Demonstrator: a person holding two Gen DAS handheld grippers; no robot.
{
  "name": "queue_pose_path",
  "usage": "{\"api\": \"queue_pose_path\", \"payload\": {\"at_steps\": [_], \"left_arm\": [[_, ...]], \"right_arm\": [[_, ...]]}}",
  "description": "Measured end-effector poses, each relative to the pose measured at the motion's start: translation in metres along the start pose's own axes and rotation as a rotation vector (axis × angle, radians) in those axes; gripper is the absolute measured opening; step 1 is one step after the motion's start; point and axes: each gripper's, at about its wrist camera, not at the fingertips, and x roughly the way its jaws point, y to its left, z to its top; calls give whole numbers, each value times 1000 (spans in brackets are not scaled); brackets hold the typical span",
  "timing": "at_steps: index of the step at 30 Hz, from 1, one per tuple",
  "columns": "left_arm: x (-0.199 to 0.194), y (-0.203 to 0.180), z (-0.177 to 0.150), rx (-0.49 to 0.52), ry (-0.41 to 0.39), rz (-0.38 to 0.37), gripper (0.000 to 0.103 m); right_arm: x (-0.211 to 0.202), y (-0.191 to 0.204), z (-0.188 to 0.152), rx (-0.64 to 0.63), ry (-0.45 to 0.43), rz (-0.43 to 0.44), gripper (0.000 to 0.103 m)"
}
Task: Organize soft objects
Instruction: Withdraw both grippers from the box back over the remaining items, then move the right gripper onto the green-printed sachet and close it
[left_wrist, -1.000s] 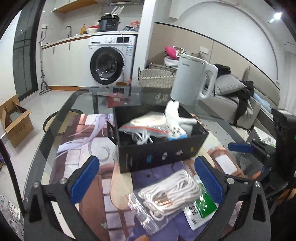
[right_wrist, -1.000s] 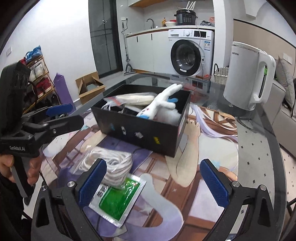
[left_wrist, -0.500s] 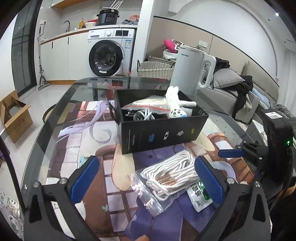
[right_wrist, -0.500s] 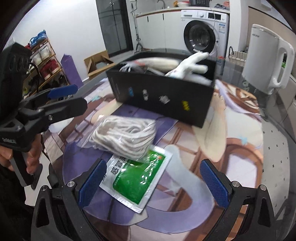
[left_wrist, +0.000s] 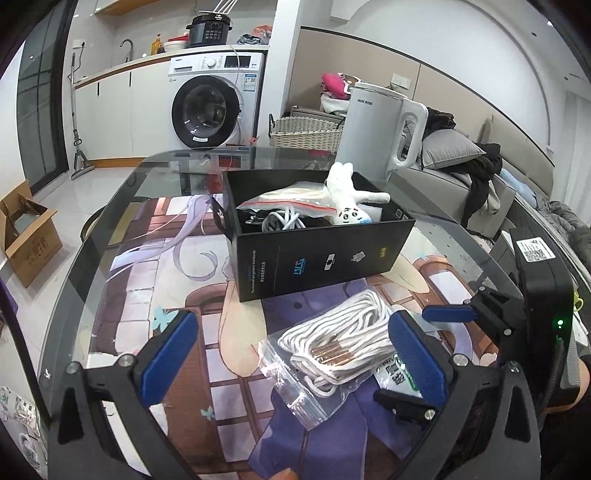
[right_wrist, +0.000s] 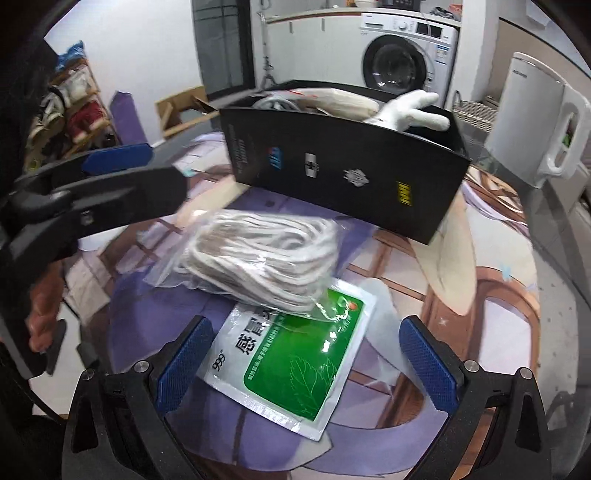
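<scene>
Left wrist view: the left tool (left_wrist: 291, 350) hangs with its blue pads apart and nothing between them, above a clear zip bag of white rope (left_wrist: 338, 341) lying on the glass counter (left_wrist: 122, 192), whose top covers a printed anime picture. Just beyond the bag stands a black box (left_wrist: 321, 258) with small logos too blurred to read; inside lie a white plush toy (left_wrist: 351, 199), a red-sealed bag (left_wrist: 291, 197) and grey cable. A white kettle (left_wrist: 376, 133) marked "AUX" stands at the counter's far edge. Behind are a washing machine (left_wrist: 212, 107), a wicker basket (left_wrist: 306, 131) and a grey sofa (left_wrist: 461, 166).

Right wrist view: the right tool (right_wrist: 306, 354) is also spread wide and empty, over a green and white sachet (right_wrist: 291, 354) printed "999" with Chinese characters. The rope bag overlaps the sachet's far edge. A cardboard box (right_wrist: 181, 110) sits on the floor behind.
</scene>
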Motion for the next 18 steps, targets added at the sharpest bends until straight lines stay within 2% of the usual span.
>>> {"api": "queue_pose_path", "payload": {"at_steps": [8,11,18], "left_arm": [[5,1,-2,-3,17,-4,103],[10,-2,-4,13,36,-6,103],[21,-12,-12,76,85,-5,103]], "right_arm": [[-7,-43,-1,46,49,-33,103],[-8,-53,-3,30,34,-18,103],[-3,-47,-3,-28,-25,24,102]]}}
